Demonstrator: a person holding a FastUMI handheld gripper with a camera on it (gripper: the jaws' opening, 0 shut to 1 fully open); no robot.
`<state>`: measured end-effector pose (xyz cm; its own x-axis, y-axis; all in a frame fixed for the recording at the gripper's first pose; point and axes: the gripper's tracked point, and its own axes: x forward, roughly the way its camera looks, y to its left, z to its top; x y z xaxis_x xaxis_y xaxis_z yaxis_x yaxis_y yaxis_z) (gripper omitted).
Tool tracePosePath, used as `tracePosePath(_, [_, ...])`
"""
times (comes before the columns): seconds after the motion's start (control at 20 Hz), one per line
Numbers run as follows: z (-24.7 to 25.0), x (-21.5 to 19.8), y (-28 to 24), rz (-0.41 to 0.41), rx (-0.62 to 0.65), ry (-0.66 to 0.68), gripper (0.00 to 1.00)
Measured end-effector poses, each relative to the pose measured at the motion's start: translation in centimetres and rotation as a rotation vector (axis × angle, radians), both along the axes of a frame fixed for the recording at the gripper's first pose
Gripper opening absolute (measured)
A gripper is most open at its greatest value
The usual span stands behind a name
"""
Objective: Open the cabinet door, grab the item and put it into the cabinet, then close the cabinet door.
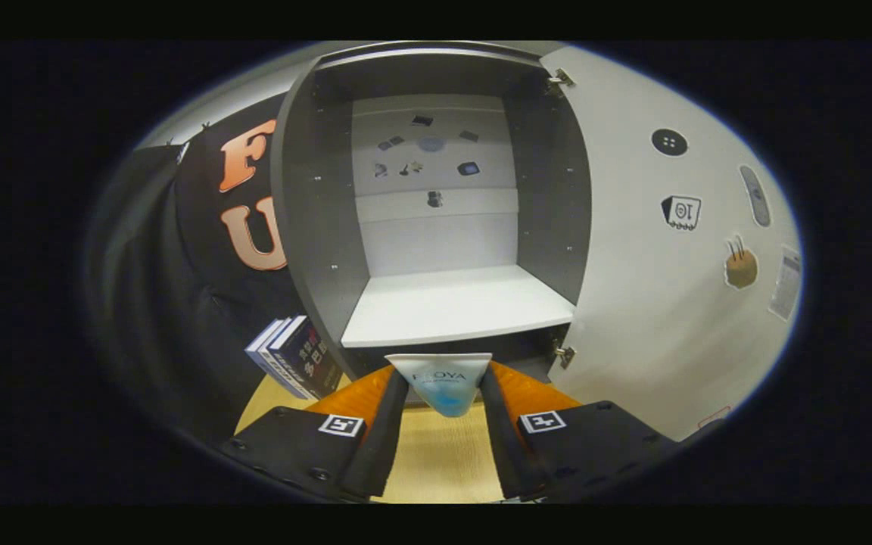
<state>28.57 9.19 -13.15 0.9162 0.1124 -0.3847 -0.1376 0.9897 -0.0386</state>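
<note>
A grey cabinet (315,219) stands straight ahead with its door (655,303) swung wide open to the right. Its white shelf (455,306) lies bare just beyond the fingers. My gripper (443,390) is shut on a white and blue tube (441,382), held upright between the fingertips, in front of the cabinet's lower edge and slightly below the shelf. The tube's flat crimped end points up toward the shelf. Small stickers dot the cabinet's white back panel (436,151).
Two or three dark books (296,359) lean against the cabinet's left side on the wooden tabletop (440,454). The open door carries several stickers and two hinges (563,353). Black cloth hangs to the left of the cabinet.
</note>
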Motion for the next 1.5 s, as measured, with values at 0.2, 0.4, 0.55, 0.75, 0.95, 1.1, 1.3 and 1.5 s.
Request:
tracePosePath(0.2, [4.9, 2.5, 0.2, 0.033, -0.046, -0.042, 0.61])
tracePosePath(0.4, [8.1, 6.5, 0.8, 0.067, -0.026, -0.043, 0.61])
tracePosePath(0.55, [9.9, 9.9, 0.6, 0.083, -0.031, -0.053, 0.61])
tracePosePath(0.75, [8.8, 13.6, 0.2, 0.106, -0.022, 0.000, 0.61])
tracePosePath(0.95, [6.0, 16.9, -0.7, 0.112, -0.006, 0.074, 0.61])
tracePosePath(1.1, [2.9, 19.2, -1.1, 0.112, -0.006, 0.150, 0.61])
tracePosePath(1.3, [0.3, 20.8, -1.0, 0.124, -0.007, 0.208, 0.61])
tracePosePath(1.5, [-1.8, 21.5, -0.5, 0.144, -0.020, 0.264, 0.61])
